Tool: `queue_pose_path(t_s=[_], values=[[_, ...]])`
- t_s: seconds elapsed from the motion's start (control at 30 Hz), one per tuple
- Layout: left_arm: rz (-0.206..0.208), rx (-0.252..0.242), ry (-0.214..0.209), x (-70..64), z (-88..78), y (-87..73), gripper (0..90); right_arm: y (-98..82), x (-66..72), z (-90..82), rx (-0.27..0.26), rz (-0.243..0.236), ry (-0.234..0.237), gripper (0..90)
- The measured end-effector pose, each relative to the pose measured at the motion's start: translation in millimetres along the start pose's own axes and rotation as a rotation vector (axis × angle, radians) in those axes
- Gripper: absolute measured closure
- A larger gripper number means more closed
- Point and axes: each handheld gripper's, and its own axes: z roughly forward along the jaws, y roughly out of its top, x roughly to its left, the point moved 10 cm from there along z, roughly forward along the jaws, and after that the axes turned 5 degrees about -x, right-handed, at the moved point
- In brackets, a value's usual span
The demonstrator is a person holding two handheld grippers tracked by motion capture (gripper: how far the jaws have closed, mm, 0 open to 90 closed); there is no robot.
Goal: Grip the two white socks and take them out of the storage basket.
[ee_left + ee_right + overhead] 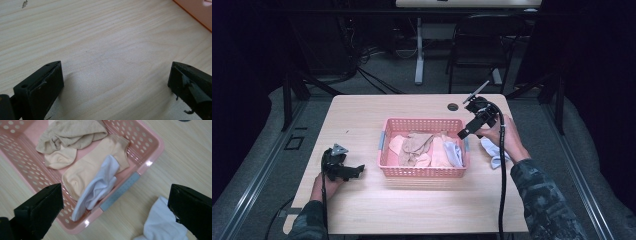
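Note:
A pink perforated basket (422,172) sits mid-table and holds a tan sock (418,142), peach socks (438,152) and a white sock (454,153). My right gripper (467,131) hovers open above the basket's right end with nothing between its jaws. In the right gripper view the open right gripper (114,195) looks down on the basket rim (150,152), the white sock inside (100,185) and the peach sock (87,170). Another white sock (492,150) (162,225) lies on the table right of the basket. My left gripper (356,171) (115,72) rests open on the table left of the basket.
The light wood table (362,120) has a round cable hole (453,106) behind the basket. A corner of the basket (197,10) shows at the upper right of the left gripper view. Chair and desk legs (419,60) stand beyond the far edge.

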Motion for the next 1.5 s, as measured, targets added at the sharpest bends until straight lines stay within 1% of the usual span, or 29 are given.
queue_pose_path(t_s=[0.1,0.17,0.2,0.23,0.33,0.5,0.53,0.57,0.63,0.67,0.7,0.73,0.77,0.8,0.83,0.87,0.9,0.97,1.0,1.03,1.07,1.1,1.13,1.2,1.23,1.27,1.37,1.5], values=[[0.000,0.000,0.000,0.0,0.0,0.0,0.1,6.4,8.7,5.4,0.003,-0.019,0.014,0.0],[0.000,0.000,0.000,0.0,0.0,0.0,0.1,9.4,13.8,9.0,0.018,-0.030,0.022,0.0],[0.000,0.000,0.000,0.0,0.0,0.0,0.1,11.4,16.4,11.7,0.014,-0.034,0.026,0.0],[0.000,0.000,0.000,0.0,0.0,0.0,0.1,12.4,18.6,12.9,0.025,-0.045,0.027,0.0],[0.000,0.000,-0.001,-0.1,0.0,0.0,0.1,17.0,26.4,18.3,0.026,-0.061,0.037,0.0],[0.000,0.000,-0.001,-0.1,0.0,0.0,0.1,20.9,37.3,26.2,0.036,-0.088,0.046,0.0],[0.001,0.000,0.000,0.0,0.0,0.0,0.0,20.5,38.5,27.9,0.044,-0.100,0.049,0.6],[0.000,0.000,0.000,0.0,0.0,0.0,0.1,20.9,40.9,30.2,0.038,-0.096,0.051,1.2],[-0.001,0.000,-0.001,-0.1,0.0,0.0,0.1,20.3,43.3,34.2,0.045,-0.097,0.064,2.1],[0.000,0.000,0.000,0.0,0.0,0.0,0.1,20.1,43.1,35.7,0.049,-0.100,0.060,2.8],[0.001,0.000,0.000,0.0,0.0,0.0,0.1,19.4,43.9,38.3,0.056,-0.100,0.066,4.8],[0.000,0.000,0.000,0.0,0.0,0.0,0.0,19.3,45.0,41.2,0.050,-0.091,0.066,5.8],[0.001,0.000,0.000,0.0,0.0,0.0,0.1,18.5,44.2,42.3,0.062,-0.101,0.060,7.1],[0.001,0.000,-0.001,0.0,0.0,0.0,0.1,18.1,46.1,45.8,0.059,-0.095,0.065,9.6],[0.001,0.000,0.000,0.0,0.0,0.0,0.1,16.6,46.5,48.1,0.073,-0.104,0.063,12.7],[0.001,0.000,0.000,0.0,0.0,0.0,0.0,16.0,46.7,51.5,0.071,-0.105,0.058,14.0],[0.001,0.000,0.000,0.1,0.0,0.0,0.1,14.5,47.4,55.0,0.076,-0.094,0.061,15.6],[-0.001,0.000,0.000,-0.1,0.1,0.0,0.1,11.0,44.0,60.0,0.101,-0.083,0.045,23.9],[0.001,0.000,-0.001,0.1,0.0,0.0,0.1,9.9,42.6,62.7,0.101,-0.077,0.042,24.9],[0.001,0.000,-0.001,0.1,0.0,0.0,0.1,8.1,40.6,63.8,0.116,-0.079,0.043,27.1],[0.001,0.000,-0.001,0.1,0.0,0.0,0.1,7.2,39.9,66.1,0.112,-0.067,0.038,30.1],[0.002,0.000,-0.001,0.1,0.1,0.1,0.1,5.3,38.3,68.2,0.122,-0.065,0.031,32.1],[0.002,0.000,-0.001,0.1,0.0,0.0,0.1,4.1,37.9,69.5,0.129,-0.065,0.032,32.9],[0.002,0.000,-0.001,0.1,0.0,0.0,0.1,1.5,36.3,73.0,0.144,-0.064,0.019,37.6],[0.002,0.000,-0.001,0.1,0.1,0.1,0.1,1.0,36.7,74.5,0.143,-0.057,0.019,39.2],[0.002,0.000,-0.001,0.1,0.1,0.1,0.1,-0.2,35.0,74.7,0.160,-0.068,0.008,40.8],[0.002,0.000,-0.001,0.1,0.1,0.1,0.1,-2.9,33.2,79.6,0.167,-0.064,-0.015,45.6],[0.002,0.000,-0.001,0.1,0.1,0.1,0.0,-8.6,27.4,85.6,0.198,-0.068,-0.048,49.9]])
